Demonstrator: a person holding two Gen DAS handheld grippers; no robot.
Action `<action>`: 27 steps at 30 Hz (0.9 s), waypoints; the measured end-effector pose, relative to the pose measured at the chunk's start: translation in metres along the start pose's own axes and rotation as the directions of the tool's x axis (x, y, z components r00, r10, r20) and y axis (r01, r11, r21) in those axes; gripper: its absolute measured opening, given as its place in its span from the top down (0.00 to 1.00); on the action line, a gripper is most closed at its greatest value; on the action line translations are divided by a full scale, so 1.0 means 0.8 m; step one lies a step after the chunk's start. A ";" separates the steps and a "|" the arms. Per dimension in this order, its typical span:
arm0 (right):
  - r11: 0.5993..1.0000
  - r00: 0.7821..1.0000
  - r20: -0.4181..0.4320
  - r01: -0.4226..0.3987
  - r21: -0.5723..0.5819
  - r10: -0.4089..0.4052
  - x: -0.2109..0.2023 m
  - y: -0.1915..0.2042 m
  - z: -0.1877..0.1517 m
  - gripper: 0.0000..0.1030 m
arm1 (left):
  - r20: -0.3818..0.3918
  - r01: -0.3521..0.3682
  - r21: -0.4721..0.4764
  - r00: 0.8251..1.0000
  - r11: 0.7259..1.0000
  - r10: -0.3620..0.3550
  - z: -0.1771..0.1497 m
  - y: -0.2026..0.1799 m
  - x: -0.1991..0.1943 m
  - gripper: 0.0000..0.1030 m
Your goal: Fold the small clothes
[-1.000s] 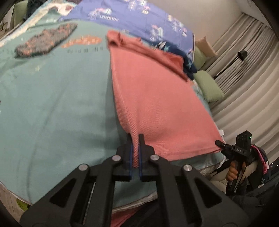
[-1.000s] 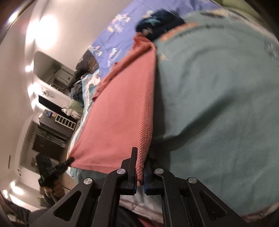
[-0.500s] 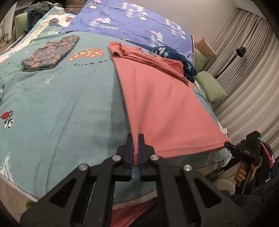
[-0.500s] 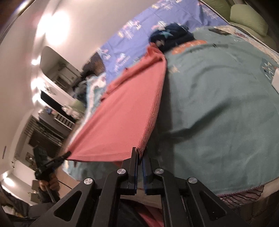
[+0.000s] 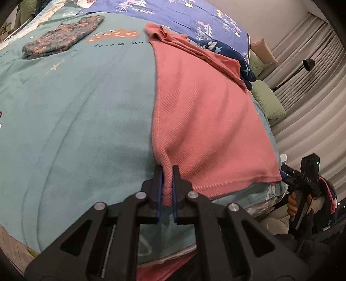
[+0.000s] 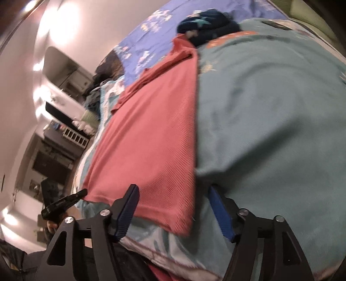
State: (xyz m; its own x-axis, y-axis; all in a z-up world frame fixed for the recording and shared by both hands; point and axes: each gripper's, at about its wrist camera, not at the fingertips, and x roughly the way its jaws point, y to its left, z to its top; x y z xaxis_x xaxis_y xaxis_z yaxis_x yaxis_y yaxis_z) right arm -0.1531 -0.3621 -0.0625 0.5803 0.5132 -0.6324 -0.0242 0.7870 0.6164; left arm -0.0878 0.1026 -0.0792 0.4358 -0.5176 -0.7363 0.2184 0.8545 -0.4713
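A pink knit garment (image 5: 205, 121) lies spread on the teal blanket (image 5: 75, 121), running from the near bed edge toward the far end. My left gripper (image 5: 166, 173) is shut on its near left corner, and the cloth is pinched between the blue pads. In the right wrist view the same garment (image 6: 151, 140) lies flat. My right gripper (image 6: 173, 190) has its jaws opening wide. The near right corner rests on the bed between them, and neither pad (image 6: 125, 211) presses it. Each view shows the other gripper (image 5: 289, 170) (image 6: 64, 201) at the bed's edge.
A folded patterned garment (image 5: 62, 40) lies at the far left of the blanket. A navy star-print garment (image 5: 227, 54) sits beyond the pink one, on a purple sheet (image 5: 173, 13). Green pillows (image 5: 266, 101), a floor lamp (image 5: 307, 64) and curtains stand to the right.
The right gripper's jaws have opened and let go of the pink corner, which now lies on the bed. The left gripper keeps its grip and has sunk closer to the blanket.
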 end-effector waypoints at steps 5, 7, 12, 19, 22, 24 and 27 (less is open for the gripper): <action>0.998 0.995 -0.074 -0.067 -0.007 0.067 0.030 0.013 0.012 0.65 | -0.006 0.023 -0.021 1.000 1.000 -0.023 0.008 0.002 0.011 0.91; 0.999 0.994 -0.099 -0.034 0.039 0.038 0.035 0.008 0.014 0.96 | 0.000 0.021 -0.026 1.000 0.999 -0.021 0.011 0.002 0.010 0.93; 0.989 0.997 -0.007 -0.080 0.122 0.081 -0.005 0.010 0.003 0.97 | 0.084 0.002 0.001 0.996 1.000 -0.002 0.013 -0.015 -0.029 0.94; 0.979 0.988 0.047 -0.151 0.139 0.146 -0.057 0.024 -0.009 0.97 | 0.182 -0.016 0.091 0.983 0.996 -0.001 0.017 -0.048 -0.097 0.95; 0.981 0.988 0.038 -0.150 0.126 0.147 -0.063 0.036 -0.021 0.97 | 0.179 -0.021 0.089 0.984 0.996 0.005 0.013 -0.048 -0.105 0.95; 0.985 0.992 0.031 -0.126 0.114 0.123 -0.066 0.040 -0.025 0.97 | 0.165 -0.036 0.088 0.986 0.995 0.021 0.005 -0.047 -0.107 0.95; 0.983 0.993 0.029 -0.118 0.137 0.115 -0.071 0.040 -0.037 0.97 | 0.142 -0.042 0.081 0.989 0.996 0.030 -0.010 -0.046 -0.113 0.95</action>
State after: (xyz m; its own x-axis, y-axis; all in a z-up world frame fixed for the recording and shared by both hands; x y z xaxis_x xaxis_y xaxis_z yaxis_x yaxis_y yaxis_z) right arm -0.2108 -0.3560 -0.0204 0.5967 0.5903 -0.5436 0.0197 0.6664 0.7453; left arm -0.1423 0.1180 0.0008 0.5618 -0.4798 -0.6739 0.2702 0.8764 -0.3987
